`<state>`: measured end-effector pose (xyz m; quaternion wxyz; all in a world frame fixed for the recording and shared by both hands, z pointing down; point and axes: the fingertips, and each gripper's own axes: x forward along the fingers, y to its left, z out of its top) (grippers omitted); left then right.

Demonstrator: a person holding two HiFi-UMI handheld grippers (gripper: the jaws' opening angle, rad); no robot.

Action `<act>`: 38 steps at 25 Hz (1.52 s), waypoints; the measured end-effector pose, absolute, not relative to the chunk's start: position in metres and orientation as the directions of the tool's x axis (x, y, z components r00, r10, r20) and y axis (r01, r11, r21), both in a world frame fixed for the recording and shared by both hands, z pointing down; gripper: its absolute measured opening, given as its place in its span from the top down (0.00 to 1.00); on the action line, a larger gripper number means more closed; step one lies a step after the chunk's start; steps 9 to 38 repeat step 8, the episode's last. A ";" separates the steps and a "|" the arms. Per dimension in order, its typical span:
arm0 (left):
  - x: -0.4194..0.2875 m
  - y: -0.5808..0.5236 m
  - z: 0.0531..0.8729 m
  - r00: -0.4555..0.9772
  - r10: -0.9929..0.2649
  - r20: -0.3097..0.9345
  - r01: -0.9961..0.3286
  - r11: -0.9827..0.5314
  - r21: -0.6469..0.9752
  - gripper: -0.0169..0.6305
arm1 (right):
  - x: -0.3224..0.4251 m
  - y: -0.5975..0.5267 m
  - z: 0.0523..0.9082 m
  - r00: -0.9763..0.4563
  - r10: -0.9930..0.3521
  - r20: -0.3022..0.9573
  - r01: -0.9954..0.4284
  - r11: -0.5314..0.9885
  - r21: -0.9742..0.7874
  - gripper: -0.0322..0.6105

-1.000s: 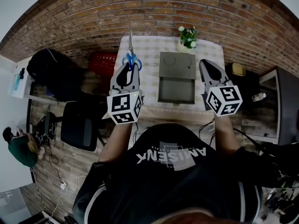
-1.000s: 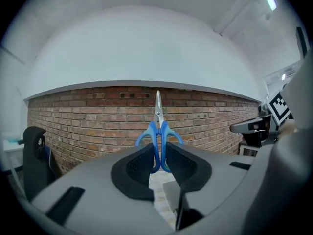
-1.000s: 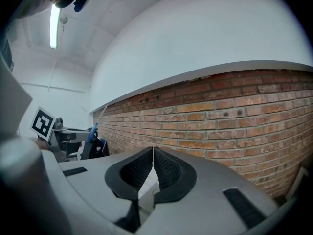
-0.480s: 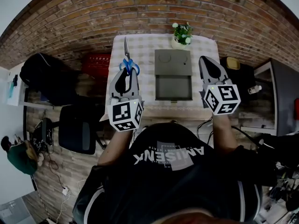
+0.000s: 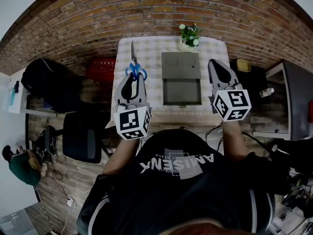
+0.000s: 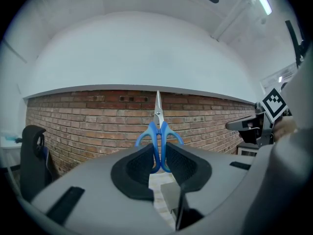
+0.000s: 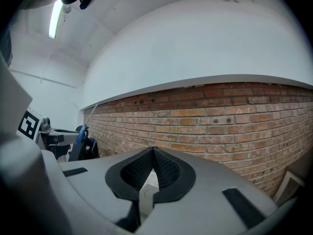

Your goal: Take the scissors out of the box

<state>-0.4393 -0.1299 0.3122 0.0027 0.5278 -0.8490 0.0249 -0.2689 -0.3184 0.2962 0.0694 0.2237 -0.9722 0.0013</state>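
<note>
**Status.** The left gripper [image 6: 159, 154] is clamped on the scissors [image 6: 158, 129]. Its jaws pinch the blue handle loops, and the closed blades point up and away toward the brick wall [image 6: 88, 126]. The right gripper [image 7: 153, 156] has its jaws pressed together with nothing between them.

**Position of the task item.** In the head view the scissors [image 5: 133, 62] are held above the left part of the table [image 5: 151, 48], beside the box [image 5: 181, 64] and apart from it. The drawer [image 5: 181, 91] of the box stands pulled out toward the person, and no contents can be made out in it. A potted plant [image 5: 189, 34] stands at the far edge of the table, just behind the box.

**Change over the last second.**
- One second ago the scissors were already in the left gripper and clear of the box.
- Since then both grippers have shifted only slightly in the frame.
- Over the last half second they have held almost still.
- The right gripper has stayed empty to the right of the box.

**Meaning for the task.** Removal appears complete — the scissors are out and the grip looks stable. The likely remaining step is to set them down on the cloth at the left of the box.
</note>
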 end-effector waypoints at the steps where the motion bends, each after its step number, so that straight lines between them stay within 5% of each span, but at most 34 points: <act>1: -0.438 -0.130 0.311 -0.444 -0.896 0.028 -0.896 0.443 -0.042 0.83 | -0.268 -0.318 0.297 -0.890 -0.435 0.138 -0.435 0.900 0.031 0.89; 38: -0.429 -0.130 0.304 -0.432 -0.902 0.008 -0.900 0.431 -0.059 0.84 | -0.262 -0.317 0.296 -0.886 -0.444 0.135 -0.444 0.895 0.036 0.89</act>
